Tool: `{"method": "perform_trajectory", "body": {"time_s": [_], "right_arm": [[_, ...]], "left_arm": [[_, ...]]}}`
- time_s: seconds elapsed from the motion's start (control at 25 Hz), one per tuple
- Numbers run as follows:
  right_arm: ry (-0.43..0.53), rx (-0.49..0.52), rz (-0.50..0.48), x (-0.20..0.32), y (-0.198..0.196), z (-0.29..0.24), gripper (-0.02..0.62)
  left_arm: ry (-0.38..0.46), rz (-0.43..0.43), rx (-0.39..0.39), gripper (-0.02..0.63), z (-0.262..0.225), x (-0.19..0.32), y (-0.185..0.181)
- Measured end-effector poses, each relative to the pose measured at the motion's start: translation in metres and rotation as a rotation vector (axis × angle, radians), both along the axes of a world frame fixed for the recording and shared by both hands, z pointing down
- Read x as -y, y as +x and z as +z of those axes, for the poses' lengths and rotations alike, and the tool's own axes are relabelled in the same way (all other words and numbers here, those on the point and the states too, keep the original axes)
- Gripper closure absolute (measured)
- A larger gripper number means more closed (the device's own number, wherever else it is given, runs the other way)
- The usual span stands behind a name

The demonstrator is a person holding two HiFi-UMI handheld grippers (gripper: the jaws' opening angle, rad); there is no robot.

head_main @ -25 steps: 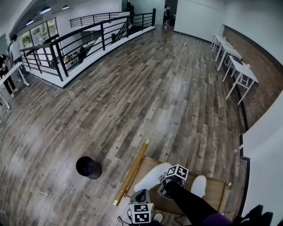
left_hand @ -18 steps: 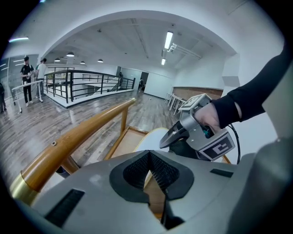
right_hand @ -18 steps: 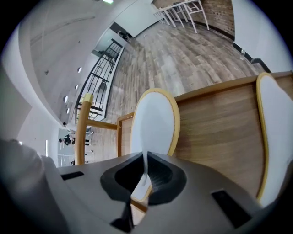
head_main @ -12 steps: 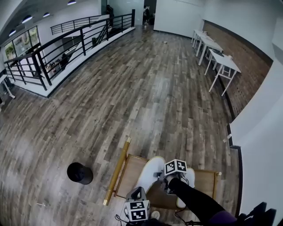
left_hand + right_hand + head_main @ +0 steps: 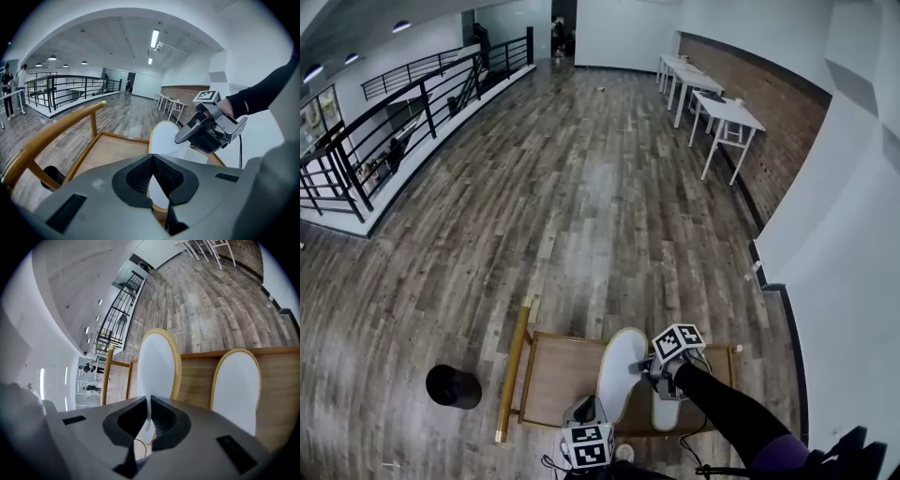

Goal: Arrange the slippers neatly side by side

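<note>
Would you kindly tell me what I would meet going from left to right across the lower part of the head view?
Black round object → golden bar → first white slipper → second white slipper → white wall.

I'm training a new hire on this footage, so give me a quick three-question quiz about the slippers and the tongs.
1. True or false: the right tongs are open and empty.
2. How many white slippers are in view?
3. In the head view, what stands on the floor left of the wooden rack? A) black round object B) red box C) ladder

Key: 1 false, they pinch the left slipper; 2 two, that one and the right slipper; 3 A.
</note>
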State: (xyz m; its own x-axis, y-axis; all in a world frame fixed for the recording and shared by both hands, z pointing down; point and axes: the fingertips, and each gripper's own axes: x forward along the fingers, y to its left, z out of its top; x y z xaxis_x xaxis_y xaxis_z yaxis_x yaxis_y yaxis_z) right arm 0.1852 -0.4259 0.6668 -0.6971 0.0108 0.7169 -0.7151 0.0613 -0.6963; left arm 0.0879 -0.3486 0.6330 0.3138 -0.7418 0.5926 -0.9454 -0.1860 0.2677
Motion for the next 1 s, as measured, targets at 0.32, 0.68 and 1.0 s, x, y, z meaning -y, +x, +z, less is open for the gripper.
{"method": "perform_trajectory", "body": {"time_s": [0.32, 0.68, 1.0], "right_arm": [[-0.049, -0.017, -0.109, -0.021, 0.033, 0.016, 0.586], [-0.043, -0.073, -0.208, -0.021, 0.037, 0.043, 0.586], [-0.068, -0.095, -0.245, -0.018, 0.037, 0.058, 0.586]], "left_arm": [[0.001, 0.053, 0.012, 0.607, -0.001, 0.002, 0.027], [-0.024, 0.059, 0.03, 0.607, 0.006, 0.008, 0.036], [-0.021, 0.068, 0.029, 0.607, 0.005, 0.022, 0.044]]}}
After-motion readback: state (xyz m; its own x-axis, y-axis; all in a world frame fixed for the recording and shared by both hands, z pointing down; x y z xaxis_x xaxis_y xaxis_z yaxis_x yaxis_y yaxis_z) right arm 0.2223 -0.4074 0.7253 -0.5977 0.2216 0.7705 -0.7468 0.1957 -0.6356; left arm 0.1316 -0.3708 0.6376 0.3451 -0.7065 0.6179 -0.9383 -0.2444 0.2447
